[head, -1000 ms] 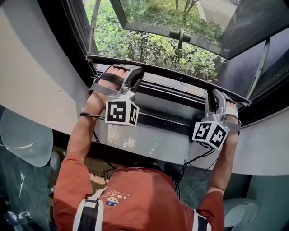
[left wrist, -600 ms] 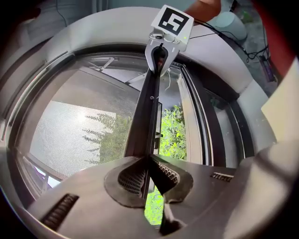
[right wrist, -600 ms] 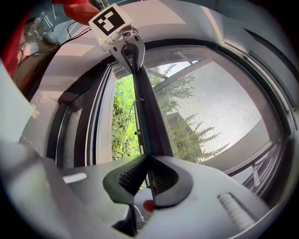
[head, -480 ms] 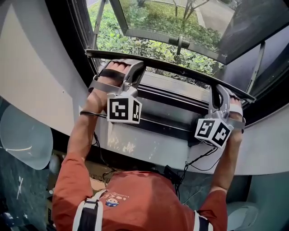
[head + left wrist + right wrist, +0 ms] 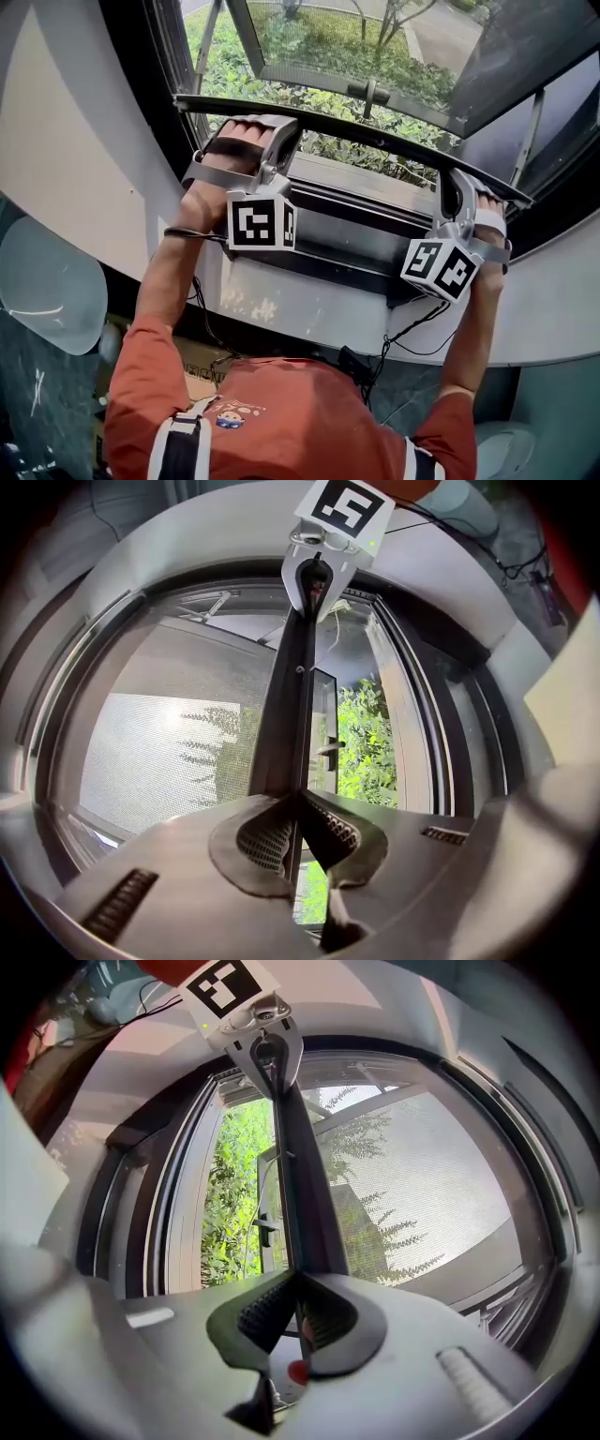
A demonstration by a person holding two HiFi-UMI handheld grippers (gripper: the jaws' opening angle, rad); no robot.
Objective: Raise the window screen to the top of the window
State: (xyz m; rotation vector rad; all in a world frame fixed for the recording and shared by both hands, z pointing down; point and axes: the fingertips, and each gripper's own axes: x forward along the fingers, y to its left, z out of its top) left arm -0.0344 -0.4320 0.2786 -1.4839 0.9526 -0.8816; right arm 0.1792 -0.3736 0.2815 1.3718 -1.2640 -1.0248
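Note:
The window screen's dark bottom bar [image 5: 375,139] runs slantwise across the head view, above the sill. My left gripper [image 5: 279,129] is shut on the bar near its left end, and my right gripper [image 5: 454,184] is shut on it near its right end. In the left gripper view the bar [image 5: 292,696] runs from the closed pads [image 5: 258,841] up to the right gripper [image 5: 317,572], with the grey mesh [image 5: 159,752] beside it. The right gripper view mirrors this: bar [image 5: 302,1194], mesh [image 5: 422,1185], left gripper [image 5: 267,1049] at the far end.
Below the bar lie the dark window frame and sill [image 5: 356,230]. Outside are green bushes [image 5: 244,75] and an outward-opened pane with a handle [image 5: 371,94]. Pale curved wall [image 5: 75,141] flanks the window. Cables [image 5: 408,328] hang under the sill.
Both grippers and the bar they hold have moved up together. The gap between bar and sill has widened, showing more bushes beneath the bar.

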